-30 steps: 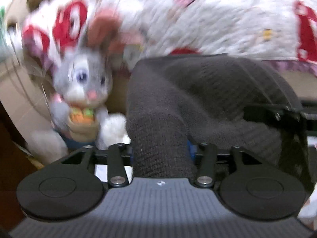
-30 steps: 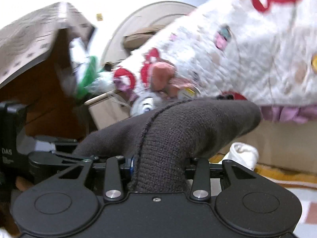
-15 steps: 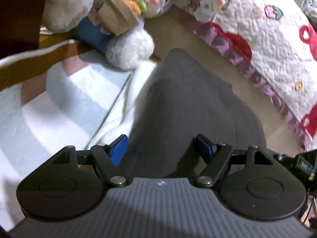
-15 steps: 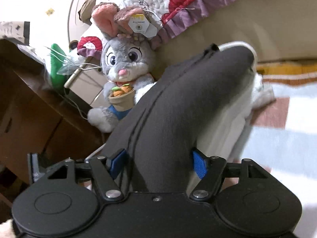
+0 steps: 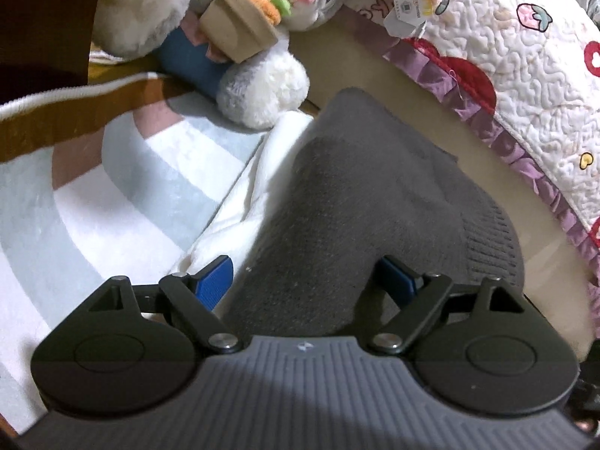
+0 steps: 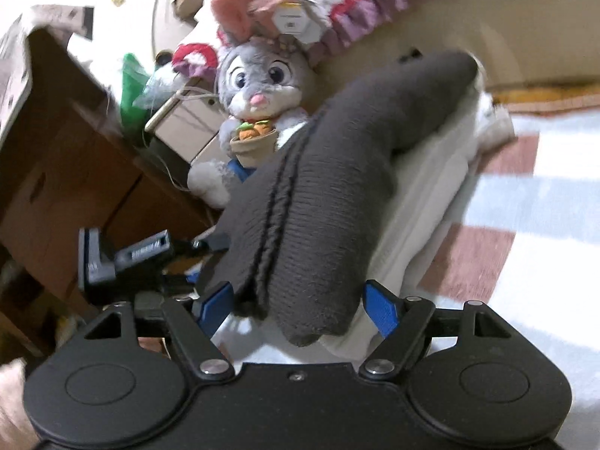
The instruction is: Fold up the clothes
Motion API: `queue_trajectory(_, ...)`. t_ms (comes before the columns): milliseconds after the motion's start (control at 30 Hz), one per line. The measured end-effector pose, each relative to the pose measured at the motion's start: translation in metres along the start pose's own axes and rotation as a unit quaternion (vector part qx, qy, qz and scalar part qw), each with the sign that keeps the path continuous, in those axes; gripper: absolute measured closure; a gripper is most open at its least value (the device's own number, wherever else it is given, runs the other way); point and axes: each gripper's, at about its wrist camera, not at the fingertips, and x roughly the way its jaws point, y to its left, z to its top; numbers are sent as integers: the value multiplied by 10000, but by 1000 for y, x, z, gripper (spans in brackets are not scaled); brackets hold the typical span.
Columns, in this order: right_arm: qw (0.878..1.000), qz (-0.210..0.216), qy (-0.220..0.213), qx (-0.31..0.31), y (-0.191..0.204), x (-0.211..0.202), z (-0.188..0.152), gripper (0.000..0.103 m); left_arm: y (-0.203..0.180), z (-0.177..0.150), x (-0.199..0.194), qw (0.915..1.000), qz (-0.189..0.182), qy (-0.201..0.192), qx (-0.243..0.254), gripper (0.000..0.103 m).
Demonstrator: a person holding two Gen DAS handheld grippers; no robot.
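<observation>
A folded dark grey knit garment [image 5: 360, 202] lies on top of a folded white garment [image 5: 258, 172] on a striped rug. My left gripper [image 5: 305, 275] is open, its blue pads on either side of the grey garment's near edge. In the right wrist view the same grey garment [image 6: 337, 172] rests on the white garment [image 6: 423, 187]. My right gripper [image 6: 298, 302] is open around its near end, the blue pads apart from the cloth. The left gripper's body [image 6: 123, 255] shows at the left of that view.
A grey plush rabbit [image 6: 258, 86] holding a carrot pot [image 5: 240, 26] sits just beyond the pile. A quilted white and red blanket [image 5: 525, 56] hangs at the right. Brown wooden furniture [image 6: 56, 172] stands to the left. The striped rug [image 5: 93, 195] spreads to the left.
Both grippers carried the grey garment down from the air onto the white garment, then opened and let it go. The jaws stand wider now than half a second ago.
</observation>
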Motion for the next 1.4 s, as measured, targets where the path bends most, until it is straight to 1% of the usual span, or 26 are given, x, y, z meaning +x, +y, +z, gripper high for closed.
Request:
queue_trajectory(167,9995,-196,-229,2,-5,9,7,22,0,7,6,9998,-121,-6,-185,17)
queue_trajectory(267,9983,-189,-471,301,-13,20,14,21,3,12,10,9990,-243,50,-374,17)
queue_trajectory(300,9977,-140,-494,447,-16,24,14,22,2,13,12,9988,-298,93,-381,20)
queue_trajectory(333,9969,-92,-516,593,-19,29,15,27,0,13,13,9985,-387,166,-356,23)
queue_trajectory(367,9959,56,-488,762,-21,31,15,46,-1,14,15,9980,-477,239,-331,46)
queue_trajectory(400,9943,253,-433,942,-22,32,15,69,-5,18,14,9979,-500,337,-225,62)
queue_trajectory(433,9893,639,-370,1255,-26,33,16,70,-11,26,13,9979,-450,464,-32,64)
queue_trajectory(500,9656,1439,-224,2155,-36,32,21,73,-23,27,10,9974,-277,528,402,69)
queue_trajectory(633,8910,2249,92,3943,-52,41,29,75,-45,19,5,9901,122,519,1299,68)
queue_trajectory(667,8812,2325,197,4111,-52,44,27,75,-51,17,4,9868,222,516,1522,66)
queue_trajectory(700,8892,2224,335,3985,-51,47,26,75,-57,15,3,9828,321,513,1744,65)
queue_trajectory(767,9400,1265,735,3083,-41,53,21,75,-68,12,1,9732,520,505,2184,64)
queue_trajectory(800,9563,898,856,2647,-36,55,16,75,-74,10,0,9674,618,501,2403,63)
queue_trajectory(833,9680,624,932,2247,-30,58,9,75,-79,8,-1,9611,717,496,2620,60)
queue_trajectory(867,9752,580,926,1923,-25,58,4,74,-85,6,-2,9542,815,492,2835,50)
queue_trajectory(967,9866,531,797,1319,-12,51,3,67,-102,0,-6,9301,1106,475,3470,47)
queue_trajectory(1000,9895,484,840,1072,-7,48,6,61,-105,0,-8,9281,1156,422,3515,46)
queue_trajectory(1067,9918,456,1037,590,2,42,14,54,-104,6,-21,9382,1197,17,3248,45)
queue_trajectory(1100,9936,397,963,441,2,34,19,55,-105,7,-27,9380,1311,-287,3195,43)
queue_trajectory(1167,9986,44,446,267,1,12,28,54,-114,3,-35,9289,1629,-908,3200,35)
queue_trajectory(1200,9991,-105,78,402,-5,1,34,52,-118,1,-39,9226,1786,-1216,3197,35)
queue_trajectory(1233,9976,-181,-263,612,-14,-7,40,49,-122,0,-42,9216,1735,-1390,3181,35)
queue_trajectory(1267,9945,-126,-457,931,-27,-10,46,40,-125,-1,-44,9269,1462,-1418,3152,35)
queue_trajectory(1300,9899,-20,-507,1325,-42,-5,52,37,-129,-2,-43,9323,1180,-1359,3138,35)
queue_trajectory(1333,9836,77,-520,1725,-58,1,57,37,-133,-4,-40,9375,889,-1206,3140,35)
queue_trajectory(1400,9786,232,-573,1965,-74,12,64,41,-137,-14,-31,9413,562,-896,3207,36)
